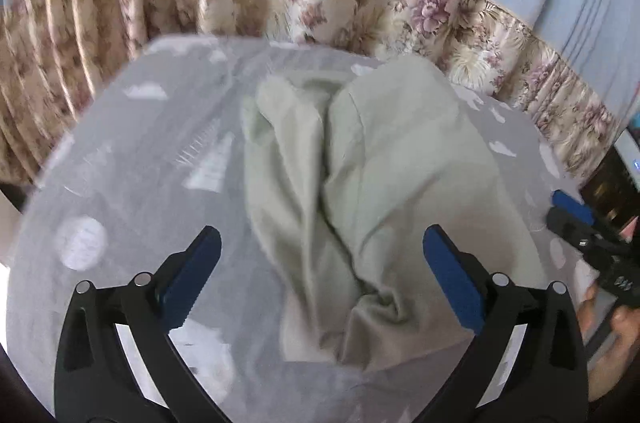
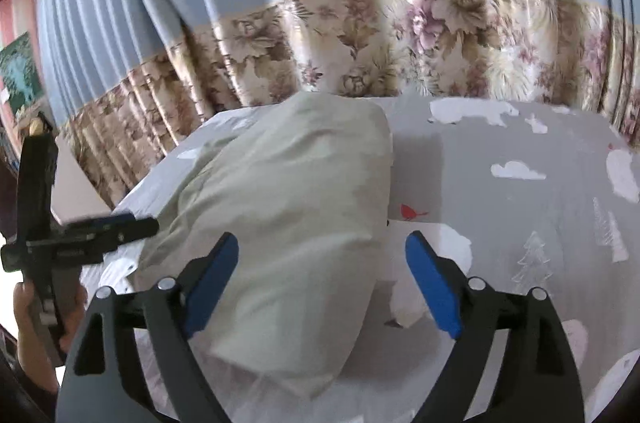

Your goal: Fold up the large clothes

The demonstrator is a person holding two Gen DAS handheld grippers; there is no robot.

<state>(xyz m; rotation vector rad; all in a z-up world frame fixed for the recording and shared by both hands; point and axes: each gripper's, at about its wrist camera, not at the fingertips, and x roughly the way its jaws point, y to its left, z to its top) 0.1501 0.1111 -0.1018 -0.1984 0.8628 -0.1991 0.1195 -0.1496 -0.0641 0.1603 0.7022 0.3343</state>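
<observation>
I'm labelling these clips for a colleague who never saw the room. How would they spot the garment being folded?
Find the grey bedsheet printed with white clouds and trees, before floral curtains. On it lies the garment, a rumpled pale green cloth, the only plain, unprinted fabric there.

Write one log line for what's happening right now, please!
left gripper: open, empty | right gripper: open, empty | pale green garment: bunched on grey bedsheet | fold: unfinished

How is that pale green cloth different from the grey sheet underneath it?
The pale green garment is plain, while the grey bedsheet is printed with white clouds and trees and a small red bird. The garment is bunched into deep folds and creases; the bedsheet lies spread fairly flat. The garment covers only the middle; the bedsheet extends out past it on every side. Both are soft fabric.
</observation>
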